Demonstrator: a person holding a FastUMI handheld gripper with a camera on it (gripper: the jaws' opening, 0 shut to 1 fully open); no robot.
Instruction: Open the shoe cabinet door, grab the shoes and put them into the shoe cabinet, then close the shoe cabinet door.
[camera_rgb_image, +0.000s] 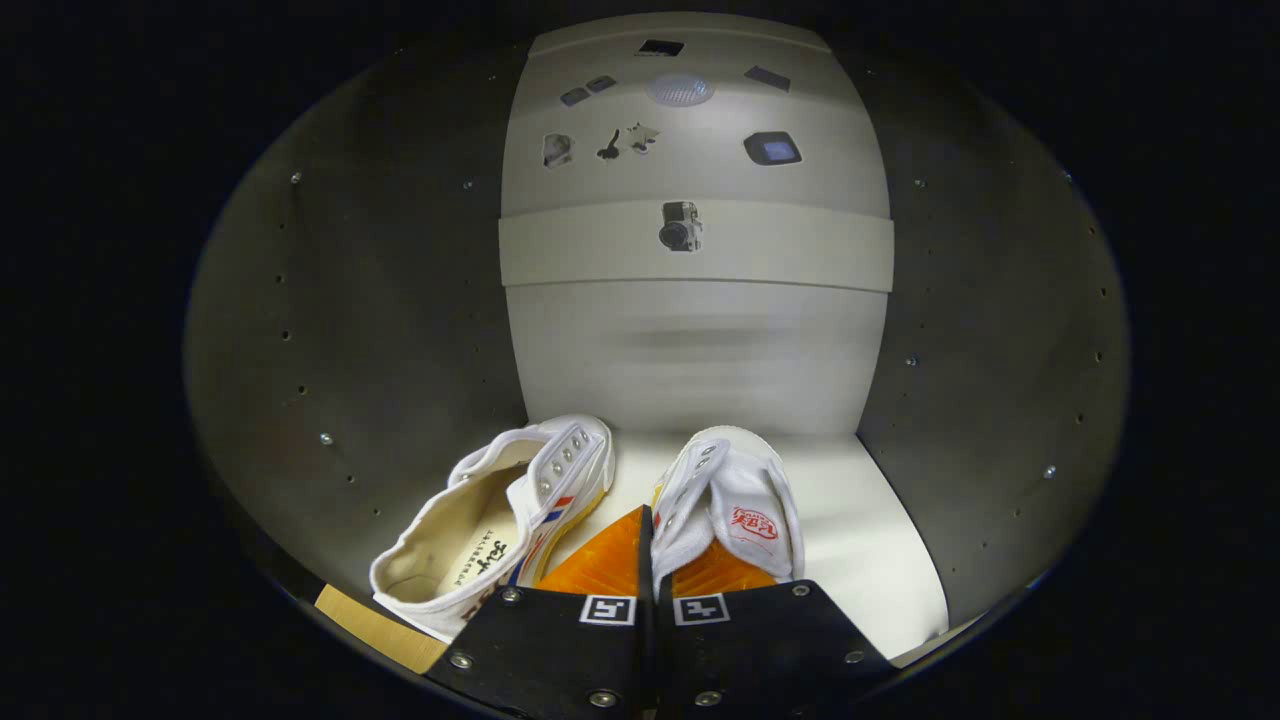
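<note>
1. Right, gripper view: tongs (648, 560) are inside the shoe cabinet (690, 350), so the door must be open; the door itself can't be judged from this view.
2. Tongs state: fingers drawn nearly together, only a thin slit between them. The right shoe (735, 500) lies over the right finger with its white canvas edge at the slit; looks pinched there, but I cannot tell for sure that both fingers press on it.
3. Left shoe (500, 525) sits just beside the left finger, tipped on its side, opening facing the tongs, already down on the cabinet floor (870, 540).
4. Progress, my read: door-open step done, both shoes in the cabinet, one set down, the other at or near release. Left: let go, back out, close the door.
5. Materials: shoes are white canvas, soft and floppy, metal eyelets, red-blue side stripe and yellowish sole on the left one, red print on the right one's tongue. Cabinet walls are smooth pale panels with rows of small shelf-pin holes and screws; floor is flat and matte white.
</note>
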